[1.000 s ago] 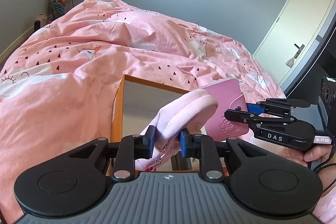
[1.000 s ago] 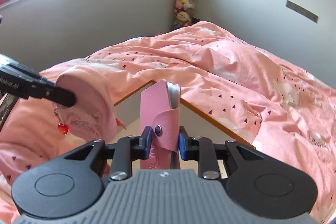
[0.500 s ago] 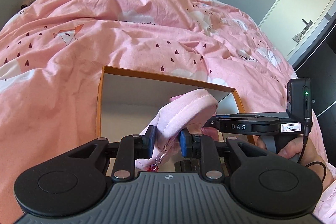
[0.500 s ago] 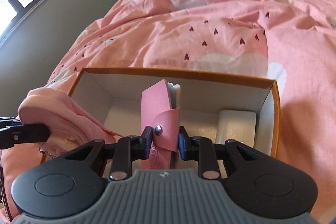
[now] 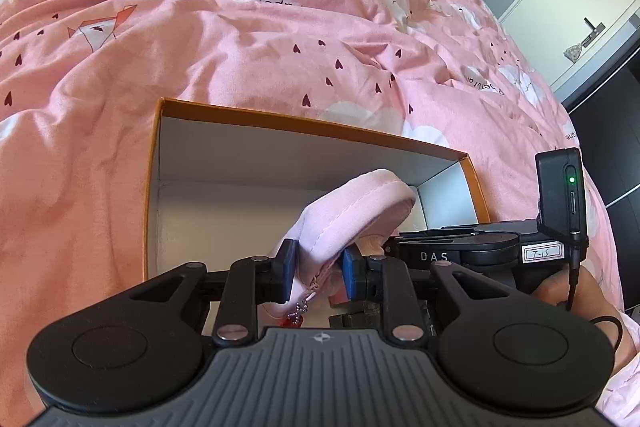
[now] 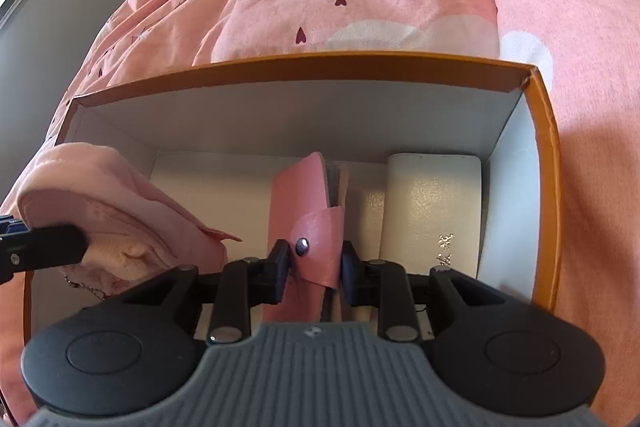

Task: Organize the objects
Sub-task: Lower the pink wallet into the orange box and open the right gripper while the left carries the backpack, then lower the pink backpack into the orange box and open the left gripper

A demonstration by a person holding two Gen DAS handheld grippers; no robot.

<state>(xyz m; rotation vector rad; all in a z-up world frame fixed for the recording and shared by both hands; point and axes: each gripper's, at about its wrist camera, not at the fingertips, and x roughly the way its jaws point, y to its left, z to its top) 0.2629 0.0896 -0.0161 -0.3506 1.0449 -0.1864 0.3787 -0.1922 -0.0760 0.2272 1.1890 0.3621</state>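
Both grippers were loaded over the orange box (image 6: 544, 147): left gripper (image 5: 316, 269) clamped on pink pouch (image 5: 356, 203), right gripper (image 6: 312, 267) on pink card holder (image 6: 300, 203); collision or pouch snagging on the rim was judged likely

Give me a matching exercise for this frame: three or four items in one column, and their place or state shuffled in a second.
Items:
1. pink wallet
2. pale pink pouch
3. white case
4. orange box

Place or state:
A. lies on the box floor, by its right wall
B. clamped in the left gripper
C. sits open on the pink bedding
D. clamped in the right gripper

Pairs: 1-D, 2-B, 3-A, 4-C
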